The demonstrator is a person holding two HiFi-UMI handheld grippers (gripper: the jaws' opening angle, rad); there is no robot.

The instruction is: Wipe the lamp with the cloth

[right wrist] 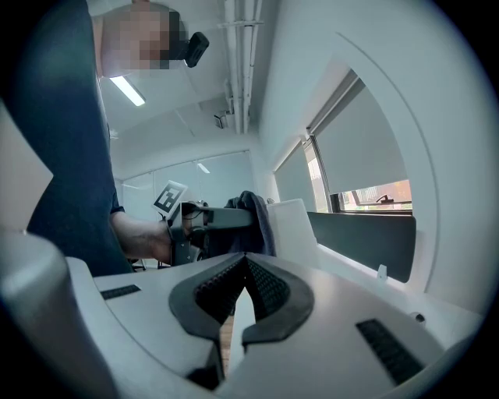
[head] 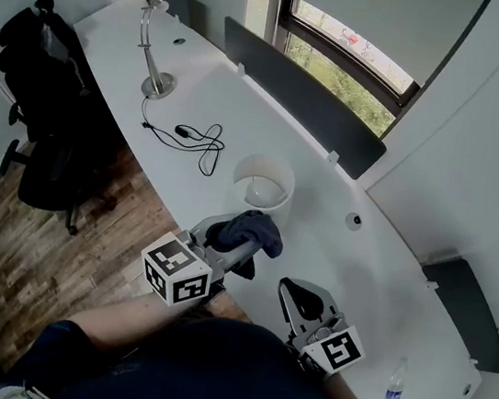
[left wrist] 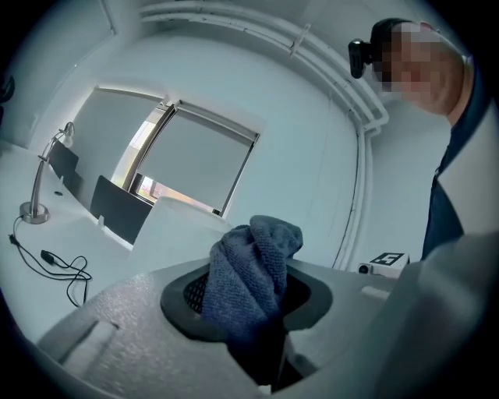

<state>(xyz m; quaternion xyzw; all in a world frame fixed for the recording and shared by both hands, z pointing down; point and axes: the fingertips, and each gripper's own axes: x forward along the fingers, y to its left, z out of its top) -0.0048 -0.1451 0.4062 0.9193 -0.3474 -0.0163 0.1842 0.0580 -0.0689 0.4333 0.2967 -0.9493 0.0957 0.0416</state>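
A white drum-shaded lamp (head: 263,185) stands on the white desk (head: 377,278) just beyond my left gripper (head: 242,239). That gripper is shut on a bunched dark blue cloth (head: 252,230), which hangs close in front of the shade; whether it touches is unclear. In the left gripper view the cloth (left wrist: 253,265) fills the jaws of the left gripper (left wrist: 249,304), with the shade (left wrist: 179,234) behind. My right gripper (head: 302,297) is held lower right, near the desk's front edge, shut and empty. In its own view the right gripper (right wrist: 245,269) faces the cloth (right wrist: 253,212) and shade (right wrist: 295,226).
A silver gooseneck desk lamp (head: 154,59) stands far left, its black cable (head: 194,137) looped on the desk. Dark divider panels (head: 302,95) line the desk's back edge. A black office chair (head: 45,108) sits on the wooden floor at left. A water bottle (head: 395,388) stands lower right.
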